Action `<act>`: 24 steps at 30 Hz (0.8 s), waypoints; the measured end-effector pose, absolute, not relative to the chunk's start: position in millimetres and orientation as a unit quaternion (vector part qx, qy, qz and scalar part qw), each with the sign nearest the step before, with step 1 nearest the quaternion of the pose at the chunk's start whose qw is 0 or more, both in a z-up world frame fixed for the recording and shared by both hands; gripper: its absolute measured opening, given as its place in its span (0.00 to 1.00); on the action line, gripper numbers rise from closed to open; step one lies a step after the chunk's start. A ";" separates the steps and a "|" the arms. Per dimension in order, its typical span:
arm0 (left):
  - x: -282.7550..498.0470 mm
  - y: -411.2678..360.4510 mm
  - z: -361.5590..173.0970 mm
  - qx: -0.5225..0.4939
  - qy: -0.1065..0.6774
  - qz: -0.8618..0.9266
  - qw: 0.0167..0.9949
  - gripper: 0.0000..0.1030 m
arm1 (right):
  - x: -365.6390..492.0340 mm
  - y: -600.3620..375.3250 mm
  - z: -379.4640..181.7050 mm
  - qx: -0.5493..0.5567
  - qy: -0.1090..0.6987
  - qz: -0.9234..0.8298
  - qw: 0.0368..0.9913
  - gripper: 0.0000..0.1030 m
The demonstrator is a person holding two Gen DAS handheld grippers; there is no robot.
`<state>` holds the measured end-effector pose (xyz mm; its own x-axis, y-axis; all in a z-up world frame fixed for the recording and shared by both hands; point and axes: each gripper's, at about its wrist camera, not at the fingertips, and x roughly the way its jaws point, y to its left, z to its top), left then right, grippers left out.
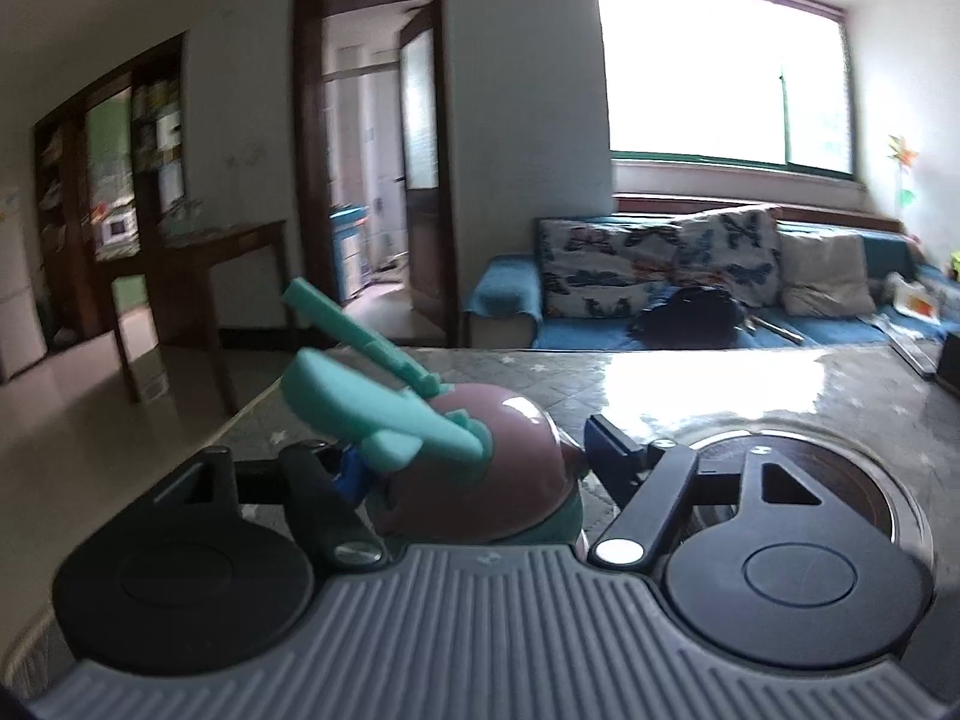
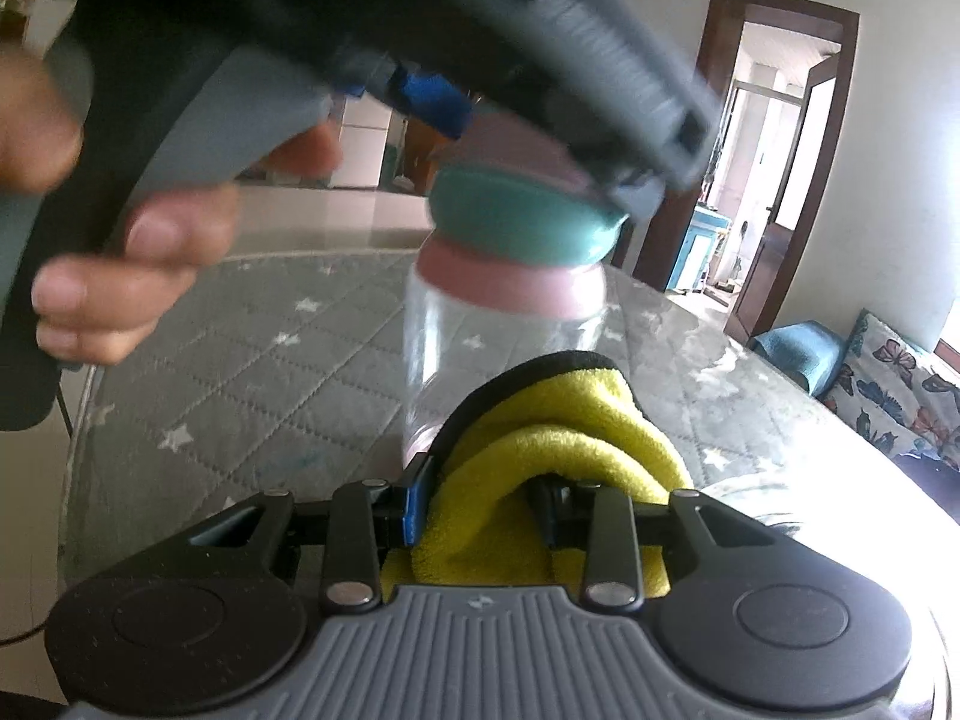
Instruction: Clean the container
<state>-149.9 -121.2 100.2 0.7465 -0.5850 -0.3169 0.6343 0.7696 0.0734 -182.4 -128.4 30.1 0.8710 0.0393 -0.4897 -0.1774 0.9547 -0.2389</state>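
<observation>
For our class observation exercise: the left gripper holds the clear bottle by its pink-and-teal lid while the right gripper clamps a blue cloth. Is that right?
Not quite: the cloth in the right gripper is yellow, as the right wrist view shows. The left gripper does hold the bottle by its lid.

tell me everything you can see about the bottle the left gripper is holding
The bottle has a clear, see-through body, glass or plastic I cannot tell, that looks empty, with a pink collar, a teal ring and a domed pink lid carrying teal flip-up handle parts. The left gripper is clamped on the lid, holding the bottle above the grey quilted table, slightly tilted. The yellow cloth, pinched in the right gripper, sits against the lower body.
</observation>
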 end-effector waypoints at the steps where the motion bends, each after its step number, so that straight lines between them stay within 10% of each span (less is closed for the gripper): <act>1: -148.1 -120.8 100.2 0.092 0.139 -0.337 0.927 0.67 | -183.0 -130.3 33.5 -0.138 0.245 0.056 0.958 0.32; 24: -130.7 -108.6 97.4 0.091 0.145 -0.409 0.897 0.67 | -173.2 -124.2 59.3 -0.173 0.221 0.060 0.958 0.32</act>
<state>-130.7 -108.6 97.4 0.6239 -0.7068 -0.3336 0.7592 0.6494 0.0441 -173.2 -124.2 59.3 0.8954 0.0378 -0.4436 -0.1909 0.9328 -0.3057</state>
